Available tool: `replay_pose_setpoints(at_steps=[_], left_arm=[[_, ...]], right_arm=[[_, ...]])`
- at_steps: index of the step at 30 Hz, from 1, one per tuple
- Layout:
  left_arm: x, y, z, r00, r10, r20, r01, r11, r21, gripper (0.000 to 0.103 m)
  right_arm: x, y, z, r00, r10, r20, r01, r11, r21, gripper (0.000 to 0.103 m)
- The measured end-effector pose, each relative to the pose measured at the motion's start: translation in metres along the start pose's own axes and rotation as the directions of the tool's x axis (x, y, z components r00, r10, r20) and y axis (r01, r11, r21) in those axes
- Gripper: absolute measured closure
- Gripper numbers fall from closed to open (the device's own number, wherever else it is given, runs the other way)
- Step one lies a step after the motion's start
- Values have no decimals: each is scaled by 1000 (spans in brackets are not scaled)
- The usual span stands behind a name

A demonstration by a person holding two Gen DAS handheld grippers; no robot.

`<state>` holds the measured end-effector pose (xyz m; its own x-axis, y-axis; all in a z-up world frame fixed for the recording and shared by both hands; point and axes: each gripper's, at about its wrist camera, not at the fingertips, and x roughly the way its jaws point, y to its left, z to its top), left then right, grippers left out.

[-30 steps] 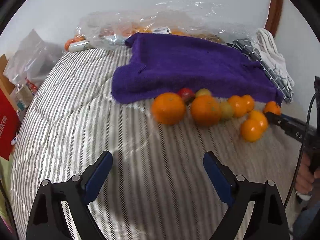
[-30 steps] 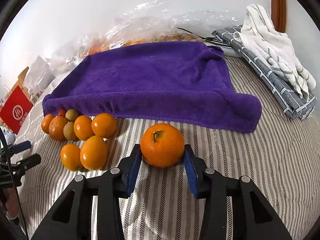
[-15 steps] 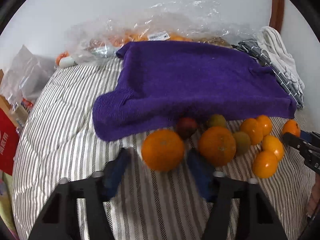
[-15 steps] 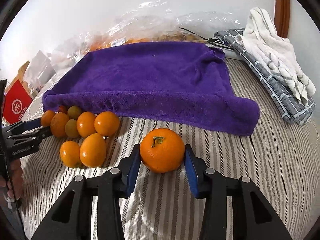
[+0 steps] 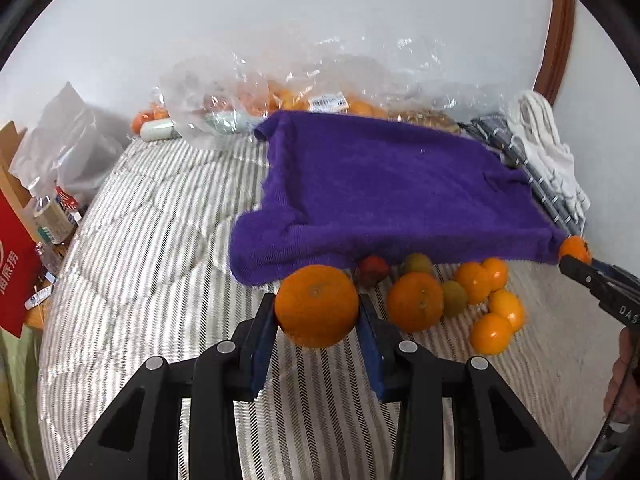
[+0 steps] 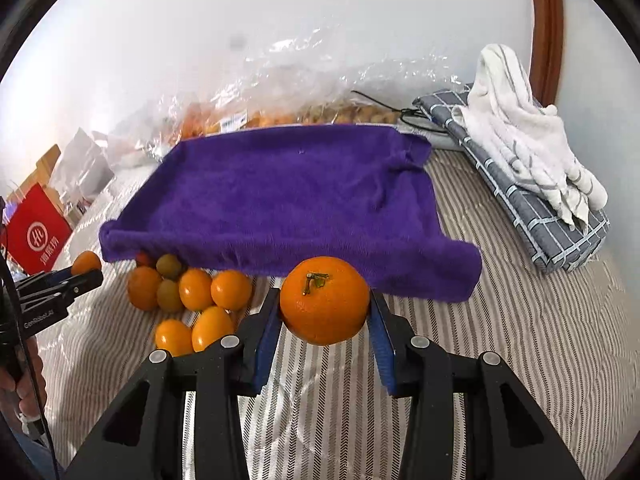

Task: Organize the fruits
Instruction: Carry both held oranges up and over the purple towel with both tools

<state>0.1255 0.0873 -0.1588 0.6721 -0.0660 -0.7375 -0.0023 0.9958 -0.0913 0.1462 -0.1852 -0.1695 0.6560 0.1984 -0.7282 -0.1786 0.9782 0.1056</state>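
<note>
My left gripper (image 5: 317, 307) has a large orange (image 5: 314, 294) between its blue pads; its jaws are closing and the pads press on the fruit, which hangs just above the striped bedcover (image 5: 152, 248). My right gripper (image 6: 325, 299) is shut on a second large orange (image 6: 326, 308) with a stem, also lifted. Both oranges hang in front of the near edge of a purple towel (image 6: 288, 200). A cluster of small oranges (image 6: 196, 290), greenish fruits (image 6: 170, 295) and a red fruit (image 5: 372, 270) lies along that edge.
Clear plastic bags of fruit (image 5: 304, 96) lie behind the towel against the wall. A folded grey checked cloth (image 6: 536, 216) under a white towel (image 6: 516, 136) sits at the right. A red box (image 6: 38, 232) and bags stand at the left bed edge.
My left gripper moved forward to the large orange, shut on it and raised it. My right gripper lifted its orange off the bedcover.
</note>
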Motion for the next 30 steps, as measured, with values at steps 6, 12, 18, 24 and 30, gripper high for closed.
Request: replay_pose_setpoints(at_steps=[6, 12, 18, 24, 30], left_arm=[[-27, -4, 18, 999, 3, 38, -2, 1000, -13, 66], [-52, -8, 40, 997, 8, 75, -6, 1000, -22, 66], [-73, -15, 56, 993, 19, 114, -18, 1000, -11, 66], [-83, -19, 69, 991, 26, 133, -25, 1000, -9, 66], [-85, -21, 80, 989, 29, 143, -27, 999, -16, 66]], right_arm=[[-21, 0, 14, 999, -4, 43, 4, 1000, -6, 61], [-40, -4, 32, 996, -14, 89, 15, 1000, -11, 61], [-50, -12, 41, 994, -19, 104, 17, 1000, 13, 61], [-56, -14, 50, 994, -17, 108, 15, 1000, 19, 61], [-58, -11, 59, 993, -14, 120, 13, 1000, 4, 61]])
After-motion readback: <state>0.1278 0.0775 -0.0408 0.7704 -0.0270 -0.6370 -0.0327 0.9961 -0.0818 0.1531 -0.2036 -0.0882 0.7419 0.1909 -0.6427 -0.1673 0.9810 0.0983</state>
